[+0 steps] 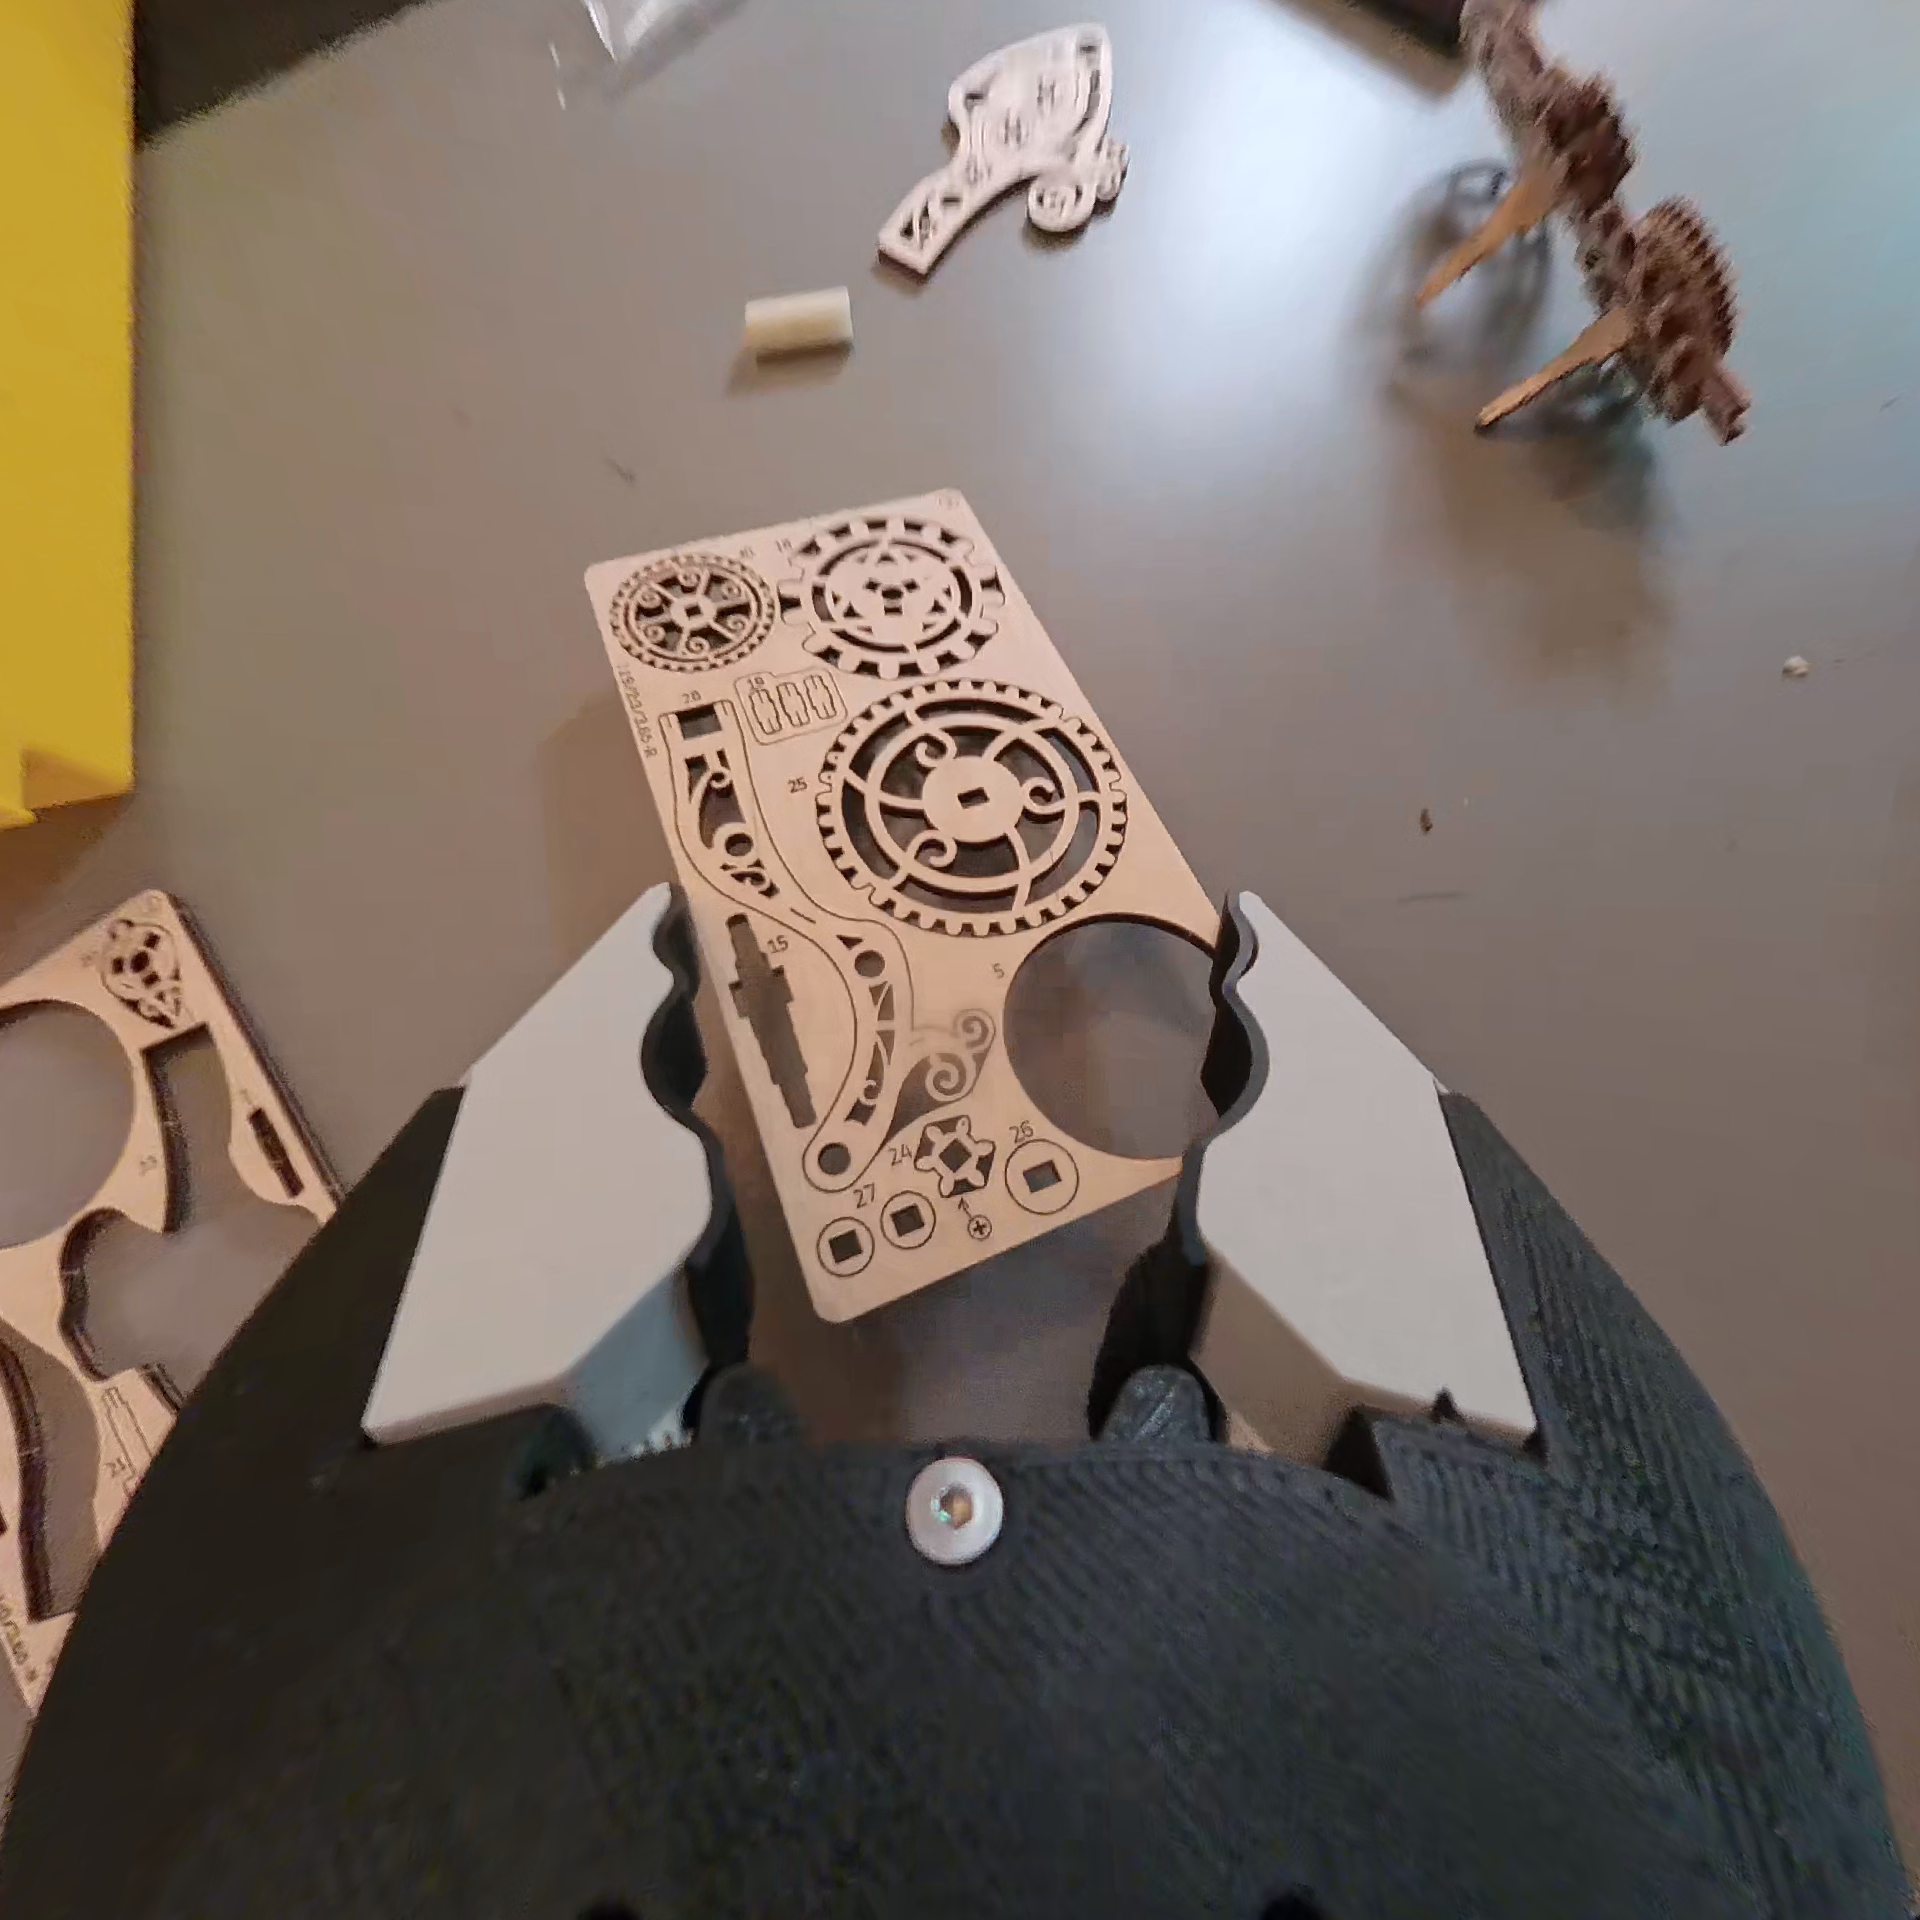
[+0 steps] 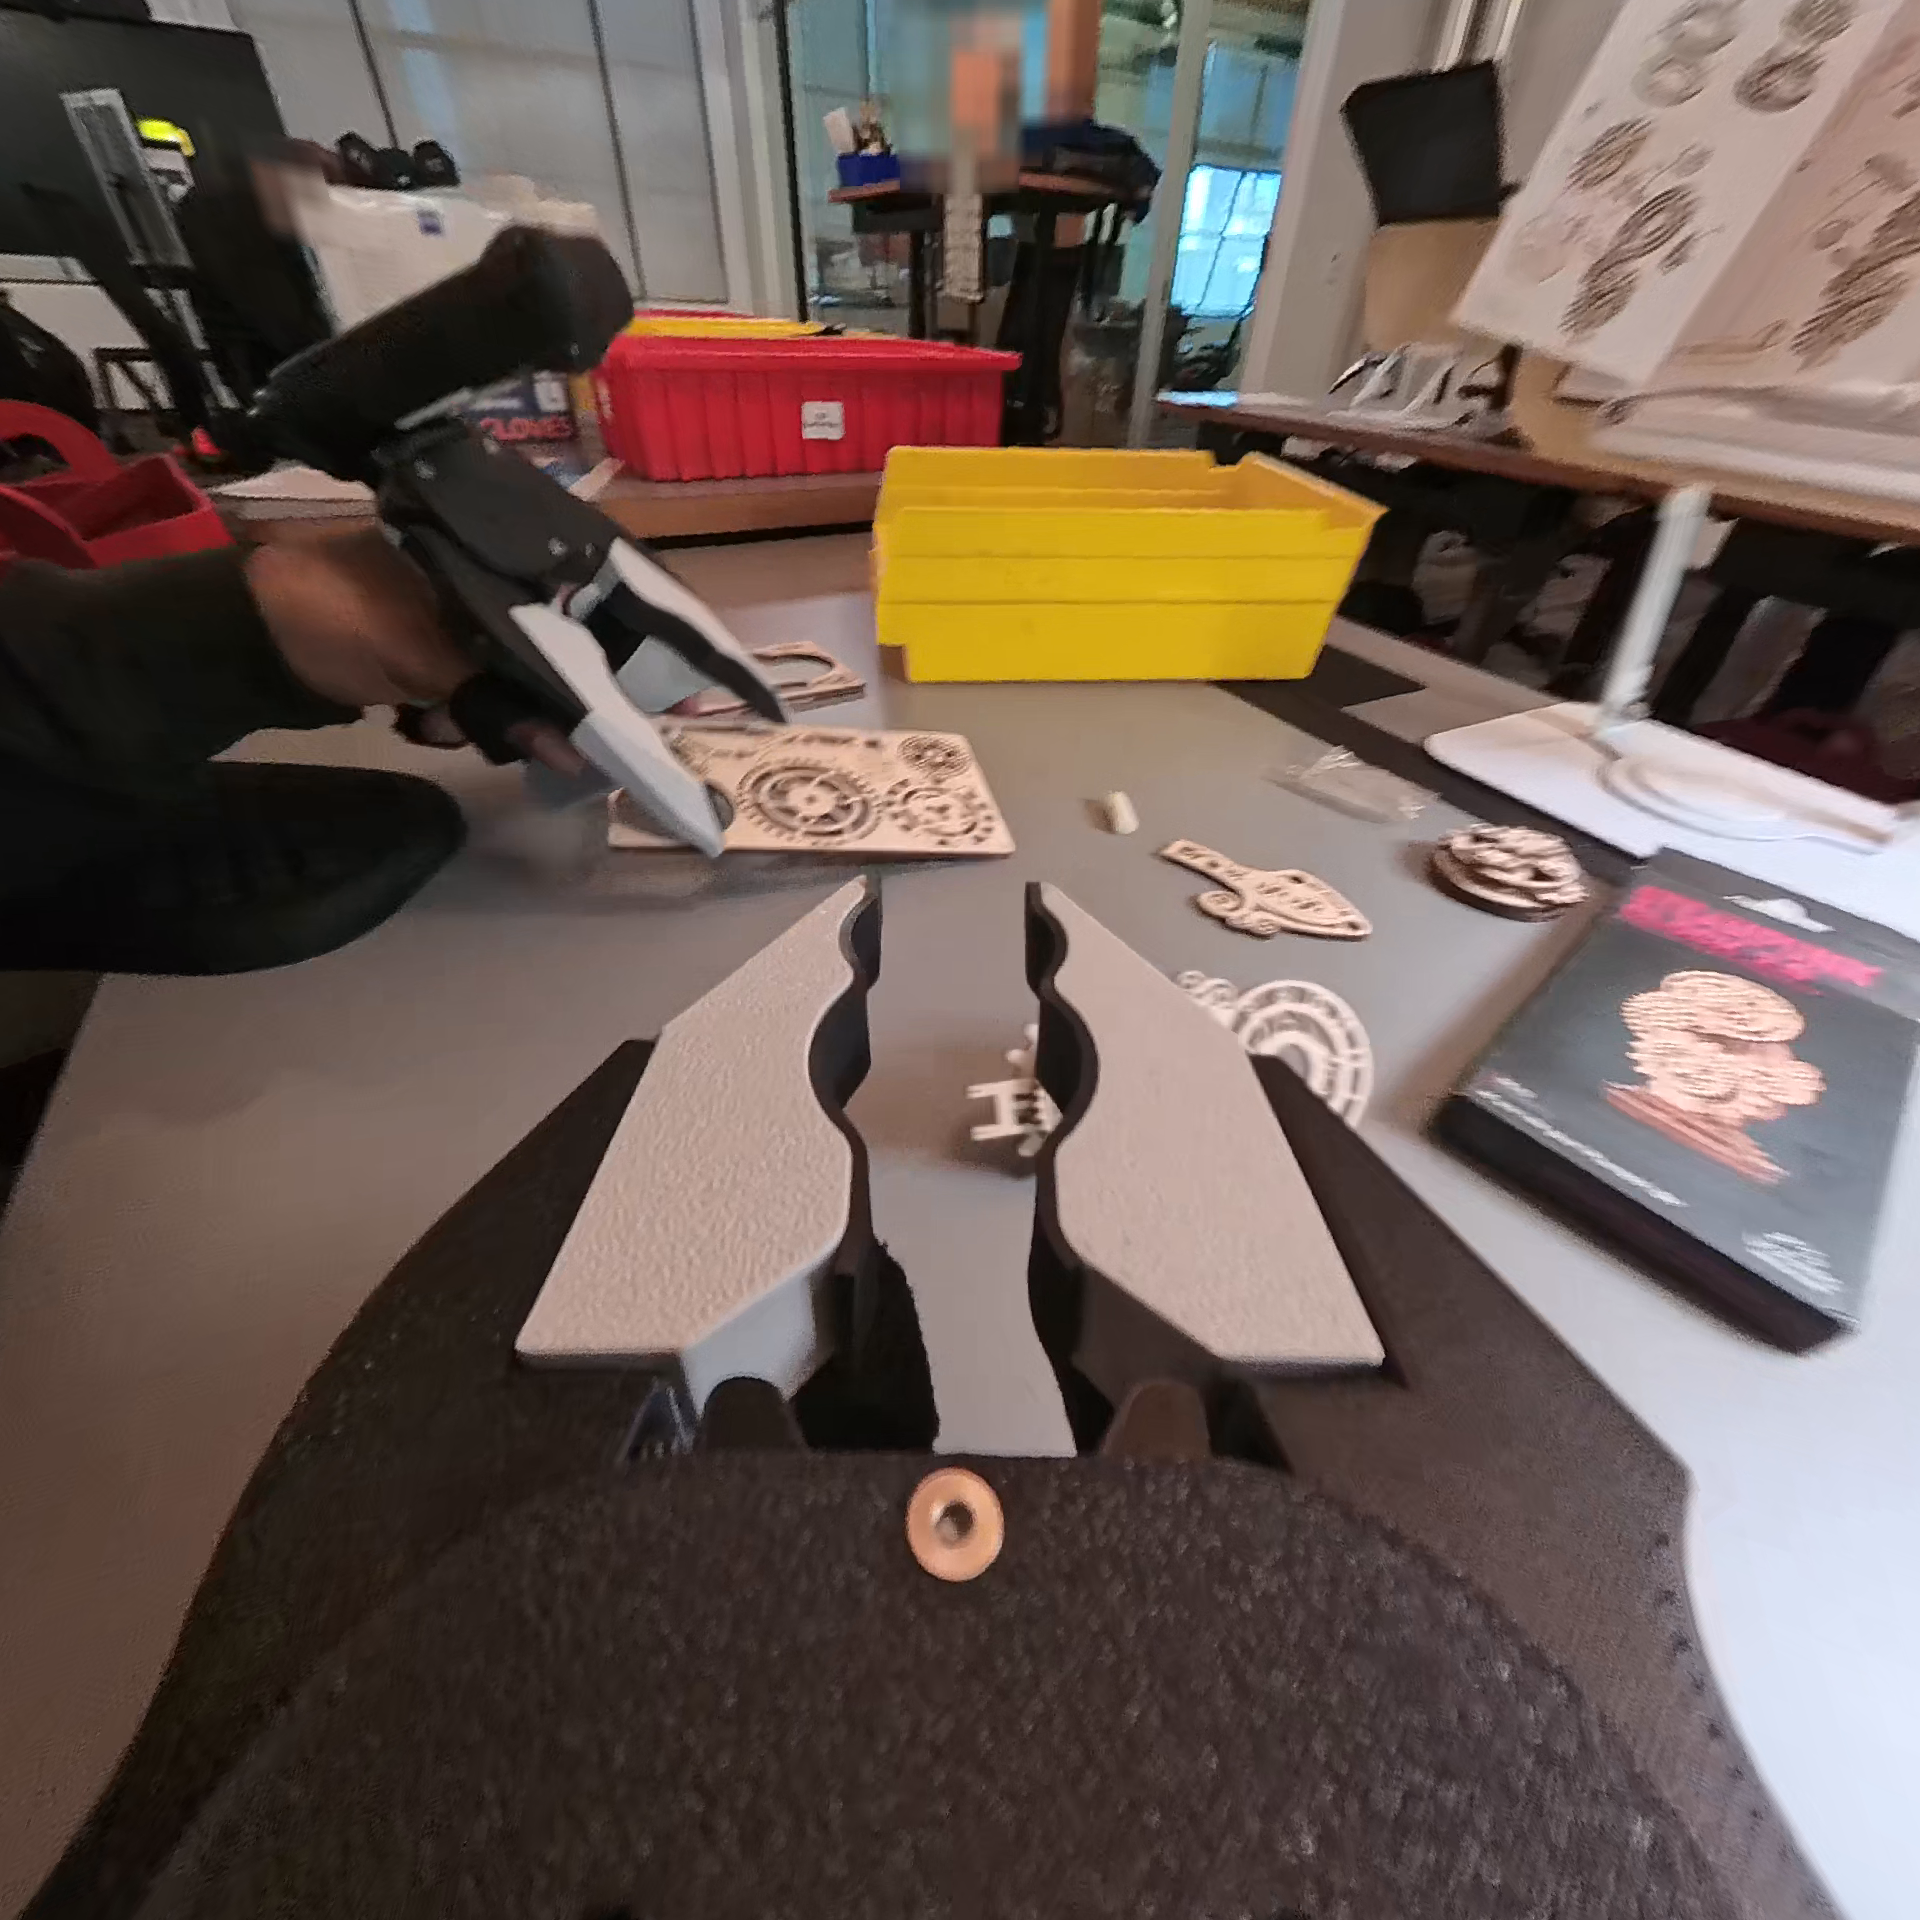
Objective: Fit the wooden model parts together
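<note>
Left gripper [image 1: 951,914]: jaws set wide, one against each long edge of the wooden parts sheet [image 1: 904,883]; whether they squeeze it or only bracket it cannot be told.

Listed left to right, left wrist view:
- Yellow bin [image 1: 62,416], at the table edge.
- Spent sheet [image 1: 125,1143], mostly cut-outs, flat on the grey table [image 1: 1351,727].
- Parts sheet, between the jaws, gears not yet punched out, near end apparently raised.
- Short white peg [image 1: 798,324], loose, beyond the sheet.
- Fretwork piece [image 1: 1008,145], loose, far side.
- Gear assembly [image 1: 1621,239], partly built, far right, blurred.

Right gripper [image 2: 948,894]: open, empty, above bare table.

Hazards, as judged: one finger bears on the thin rim beside the round cut-out, so pressure there may crack it; an edge-on squeeze may bow the sheet so that it springs free.
</note>
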The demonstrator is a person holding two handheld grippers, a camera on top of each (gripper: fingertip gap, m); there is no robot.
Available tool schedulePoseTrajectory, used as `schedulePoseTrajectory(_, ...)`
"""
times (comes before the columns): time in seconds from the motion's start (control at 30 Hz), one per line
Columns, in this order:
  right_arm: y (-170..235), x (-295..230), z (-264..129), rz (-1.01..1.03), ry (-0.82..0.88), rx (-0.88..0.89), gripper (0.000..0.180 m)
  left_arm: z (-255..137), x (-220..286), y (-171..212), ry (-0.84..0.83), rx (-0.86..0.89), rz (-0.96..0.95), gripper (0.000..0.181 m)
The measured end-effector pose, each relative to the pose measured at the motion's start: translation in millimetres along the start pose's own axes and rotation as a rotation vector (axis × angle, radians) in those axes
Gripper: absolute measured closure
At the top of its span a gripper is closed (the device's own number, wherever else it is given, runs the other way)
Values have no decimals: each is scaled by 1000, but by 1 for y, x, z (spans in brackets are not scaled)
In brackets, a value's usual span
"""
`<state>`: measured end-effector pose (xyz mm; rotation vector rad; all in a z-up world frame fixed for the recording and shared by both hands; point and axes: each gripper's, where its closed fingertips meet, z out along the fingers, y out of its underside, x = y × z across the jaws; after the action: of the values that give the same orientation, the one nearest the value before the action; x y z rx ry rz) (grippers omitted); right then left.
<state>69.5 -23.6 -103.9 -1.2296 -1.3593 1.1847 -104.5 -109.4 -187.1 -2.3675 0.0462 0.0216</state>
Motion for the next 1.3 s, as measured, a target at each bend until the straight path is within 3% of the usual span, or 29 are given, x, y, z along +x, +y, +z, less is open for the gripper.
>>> schedulePoseTrajectory(0.03, 3, -8, 6, 14, -28, -20, 153, -4, -2, -4, -7, 36, 1, 97)
schedulePoseTrajectory(0.07, 5, -16, 12, 29, -55, -35, 151, -11, -2, -12, -5, 103, 40, 166)
schedulePoseTrajectory(0.1, 5, -24, 19, 47, -80, -46, 150, -20, 0, -24, 11, 195, 51, 168)
schedulePoseTrajectory(0.17, 8, -38, 34, 101, -115, -77, 148, -23, 2, -24, 39, 193, 36, 143)
schedulePoseTrajectory(0.27, 17, -57, 53, 147, -177, -147, 143, -15, 6, -10, 71, 137, 51, 140)
schedulePoseTrajectory(0.37, 24, -53, 58, 59, -133, -203, 144, -14, 17, -7, 150, 146, 20, 127)
schedulePoseTrajectory(0.6, 19, -20, 14, -61, -49, -358, 143, -19, 23, -19, 233, 192, 47, 104)
schedulePoseTrajectory(0.8, 64, -22, -42, 96, 31, -644, 113, -10, 38, -22, 295, 191, 119, 101)
schedulePoseTrajectory(1.0, 108, -42, -44, 156, 126, -802, 77, 2, 64, -18, 398, 182, 140, 101)
schedulePoseTrajectory(1.3, 112, -51, -20, 78, 120, -843, 88, 1, 78, -15, 477, 144, 110, 103)
